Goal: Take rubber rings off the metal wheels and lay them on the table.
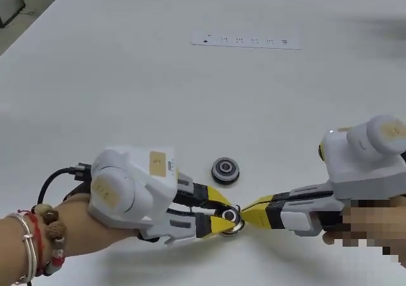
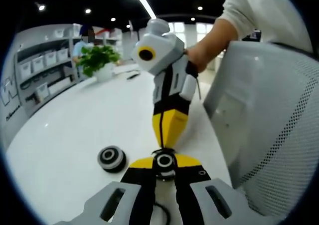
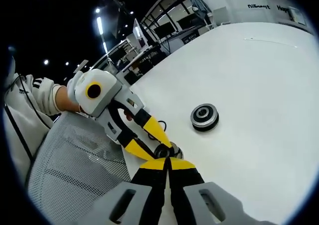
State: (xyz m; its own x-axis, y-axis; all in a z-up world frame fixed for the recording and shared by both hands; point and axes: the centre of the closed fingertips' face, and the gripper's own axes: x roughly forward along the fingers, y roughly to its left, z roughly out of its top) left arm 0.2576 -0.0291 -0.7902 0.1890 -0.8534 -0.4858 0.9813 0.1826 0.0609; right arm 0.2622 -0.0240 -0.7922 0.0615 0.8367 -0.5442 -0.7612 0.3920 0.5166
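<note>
my left gripper (image 1: 225, 215) is clamped on a metal wheel (image 1: 232, 217) low over the near worktop (image 1: 127, 77). my right gripper (image 1: 248, 212) is pinched shut at its edge, i judge on the rubber ring (image 2: 160, 150). stripping is in hand, and next i should pull right, steadily. a second wheel (image 1: 225, 170) lies just beyond and a power strip (image 1: 246, 40) far off. nothing blocks.

smooth matt white table (image 1: 158, 89), left gripper (image 1: 226, 216) in glossy white plastic, shiny silver metal wheel (image 1: 232, 217), dull black rubber on the loose round wheel (image 1: 225, 170), grey mesh chair back (image 2: 269, 135)
</note>
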